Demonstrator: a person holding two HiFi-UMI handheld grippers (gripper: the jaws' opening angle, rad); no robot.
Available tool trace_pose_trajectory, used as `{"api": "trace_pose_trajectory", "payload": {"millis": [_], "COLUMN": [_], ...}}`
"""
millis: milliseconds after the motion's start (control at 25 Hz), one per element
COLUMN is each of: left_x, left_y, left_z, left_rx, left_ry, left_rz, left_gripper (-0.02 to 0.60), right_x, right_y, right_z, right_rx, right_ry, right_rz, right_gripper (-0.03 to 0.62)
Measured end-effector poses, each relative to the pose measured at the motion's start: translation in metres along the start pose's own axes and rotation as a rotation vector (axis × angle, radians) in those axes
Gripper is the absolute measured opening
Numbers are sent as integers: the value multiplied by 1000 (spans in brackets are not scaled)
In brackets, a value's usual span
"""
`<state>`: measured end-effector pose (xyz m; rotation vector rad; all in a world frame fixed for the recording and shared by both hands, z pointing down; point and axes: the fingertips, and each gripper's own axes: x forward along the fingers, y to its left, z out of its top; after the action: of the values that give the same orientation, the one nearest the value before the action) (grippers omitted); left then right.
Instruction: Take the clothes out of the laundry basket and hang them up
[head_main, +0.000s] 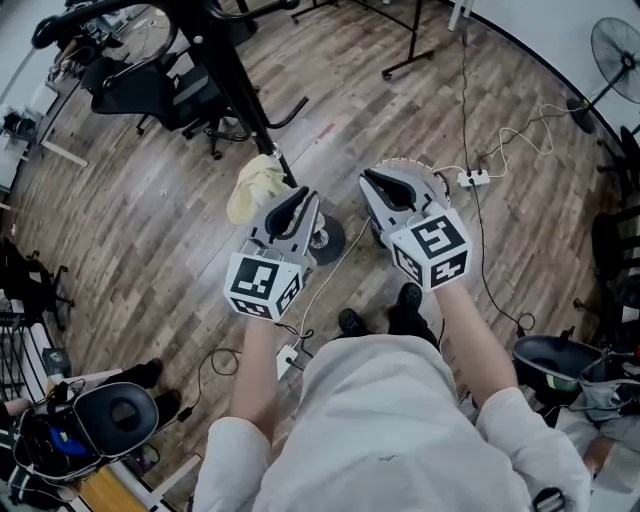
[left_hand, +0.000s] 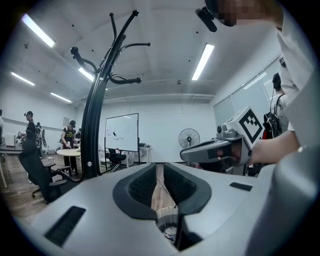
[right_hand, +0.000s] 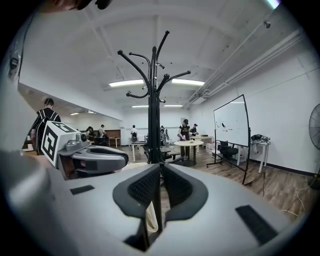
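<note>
Head view, over a wooden floor: a person holds the left gripper and the right gripper side by side, pointed toward a black coat rack. Each gripper's own view shows its jaws drawn nearly together, with a slim gap and nothing between them. A cream garment hangs low against the rack's pole, just beyond the left gripper, and the pale rim of what looks like the laundry basket peeks from behind the right gripper.

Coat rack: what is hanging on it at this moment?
A pale yellow garment hangs low beside the coat rack pole; the cloth covers whatever hook bears it. The upper hooks are bare.
</note>
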<state>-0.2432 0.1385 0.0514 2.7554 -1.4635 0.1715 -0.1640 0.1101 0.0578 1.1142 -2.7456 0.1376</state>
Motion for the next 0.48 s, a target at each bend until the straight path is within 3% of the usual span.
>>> {"api": "trace_pose_trajectory", "payload": {"millis": [480], "left_x": [35], "left_y": [-34], "left_z": [-4], "left_rx": [-9], "left_ry": [5], "left_rz": [-106], "left_gripper": [38], "right_x": [-45], "right_y": [-38], "right_z": [-24], "right_rx": [49], "right_ry": [13], "right_rz": [-125], "right_gripper": [9]}}
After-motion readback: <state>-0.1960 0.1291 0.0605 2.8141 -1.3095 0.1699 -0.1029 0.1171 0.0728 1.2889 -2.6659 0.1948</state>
